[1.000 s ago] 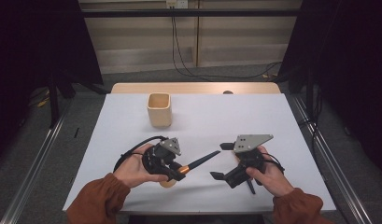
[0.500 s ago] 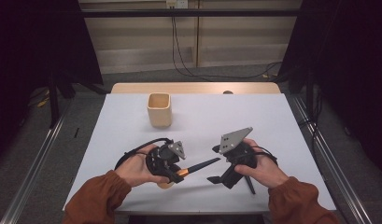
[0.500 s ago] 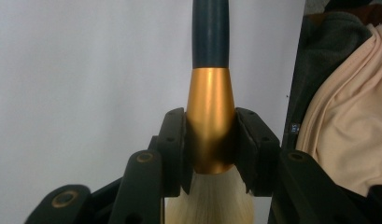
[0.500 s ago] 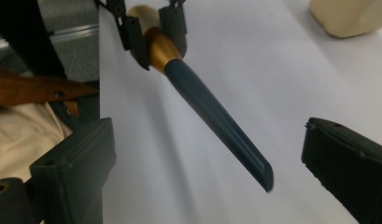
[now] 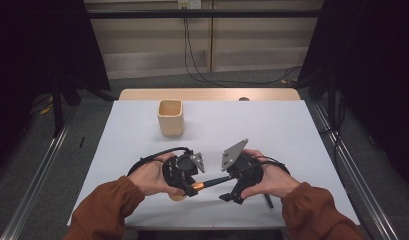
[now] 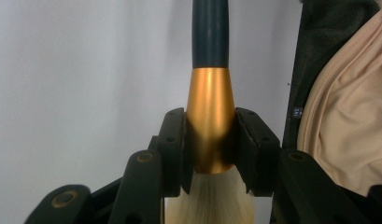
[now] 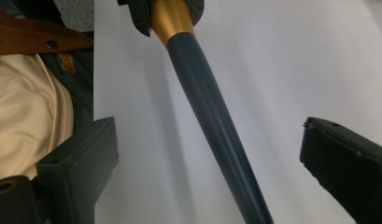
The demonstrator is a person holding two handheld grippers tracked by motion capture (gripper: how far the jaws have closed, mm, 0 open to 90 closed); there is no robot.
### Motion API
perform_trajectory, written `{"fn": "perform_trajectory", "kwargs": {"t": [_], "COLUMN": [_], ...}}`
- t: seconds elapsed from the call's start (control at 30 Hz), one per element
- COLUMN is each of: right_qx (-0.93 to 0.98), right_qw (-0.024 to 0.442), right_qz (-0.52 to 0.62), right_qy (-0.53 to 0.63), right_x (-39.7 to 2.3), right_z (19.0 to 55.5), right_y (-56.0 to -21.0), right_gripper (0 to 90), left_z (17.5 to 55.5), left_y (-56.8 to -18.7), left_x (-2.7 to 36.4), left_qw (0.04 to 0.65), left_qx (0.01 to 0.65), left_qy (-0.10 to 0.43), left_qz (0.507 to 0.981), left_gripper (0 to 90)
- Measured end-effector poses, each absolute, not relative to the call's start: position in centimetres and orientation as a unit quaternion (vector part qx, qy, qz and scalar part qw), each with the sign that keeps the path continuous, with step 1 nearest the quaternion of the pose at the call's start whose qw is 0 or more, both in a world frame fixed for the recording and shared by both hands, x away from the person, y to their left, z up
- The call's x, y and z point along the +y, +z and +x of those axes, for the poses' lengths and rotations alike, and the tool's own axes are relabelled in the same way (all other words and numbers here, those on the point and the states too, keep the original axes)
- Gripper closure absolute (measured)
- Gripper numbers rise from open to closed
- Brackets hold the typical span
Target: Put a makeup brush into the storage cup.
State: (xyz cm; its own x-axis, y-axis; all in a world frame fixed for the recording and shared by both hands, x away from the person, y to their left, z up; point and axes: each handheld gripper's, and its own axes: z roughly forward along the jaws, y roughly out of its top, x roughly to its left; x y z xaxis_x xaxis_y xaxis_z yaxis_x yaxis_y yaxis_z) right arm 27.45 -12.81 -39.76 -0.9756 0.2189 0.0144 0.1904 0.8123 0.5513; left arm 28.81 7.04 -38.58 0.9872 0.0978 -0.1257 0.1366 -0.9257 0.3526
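Observation:
A brush with pale bristles, a gold ferrule [image 6: 210, 116] and a dark blue handle [image 7: 212, 112] is held level above the near part of the white table [image 5: 272, 130]. My left gripper [image 5: 191, 188] is shut on the ferrule, and both pads [image 6: 175, 140] press its sides. My right gripper [image 5: 231, 183] faces it from the right. Its jaws stand wide on either side of the handle without touching it, and they have just been closing a little. The other gripper's jaw tips on the ferrule [image 7: 172, 16] show at the top of the right gripper view.
A light wooden cup [image 5: 170, 117] stands upright on the far left part of the table. The table's front edge runs just under both forearms. Dark curtains and floor rails flank the table.
My right gripper has moved left toward the left one, so the brush handle now lies between its jaws. The left gripper and brush have stayed nearly in place.

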Motion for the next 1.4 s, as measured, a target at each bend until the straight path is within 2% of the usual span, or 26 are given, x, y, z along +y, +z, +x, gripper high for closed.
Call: {"fn": "perform_trajectory", "kwargs": {"t": [0.07,0.43,0.77,1.23,1.27,1.4], "right_qx": [0.954,0.959,0.961,0.956,0.956,0.956], "right_qw": [0.024,0.012,0.001,-0.014,-0.012,-0.01], "right_qz": [0.098,0.092,0.081,0.083,0.08,0.075], "right_qy": [0.282,0.267,0.265,0.28,0.282,0.285], "right_x": [-12.6,-11.6,-11.0,-10.5,-10.4,-10.3], "right_z": [27.5,28.1,28.2,28.4,28.5,28.5], "right_y": [-39.8,-40.2,-40.5,-40.8,-40.9,-41.0], "right_gripper": [13.3,29.0,44.9,58.2,58.7,62.1], "left_z": [28.8,29.0,29.0,29.2,28.8,29.1], "left_y": [-38.7,-39.1,-39.2,-39.5,-39.8,-39.6], "left_x": [7.0,6.7,7.1,6.9,6.8,7.0], "left_qw": [0.181,0.18,0.192,0.192,0.213,0.2], "left_qx": [0.059,0.06,0.062,0.048,0.076,0.059], "left_qy": [-0.056,-0.069,-0.058,-0.052,-0.054,-0.054], "left_qz": [0.98,0.979,0.978,0.979,0.973,0.977], "left_gripper": [65.0,65.0,65.0,65.0,65.1,65.0]}}
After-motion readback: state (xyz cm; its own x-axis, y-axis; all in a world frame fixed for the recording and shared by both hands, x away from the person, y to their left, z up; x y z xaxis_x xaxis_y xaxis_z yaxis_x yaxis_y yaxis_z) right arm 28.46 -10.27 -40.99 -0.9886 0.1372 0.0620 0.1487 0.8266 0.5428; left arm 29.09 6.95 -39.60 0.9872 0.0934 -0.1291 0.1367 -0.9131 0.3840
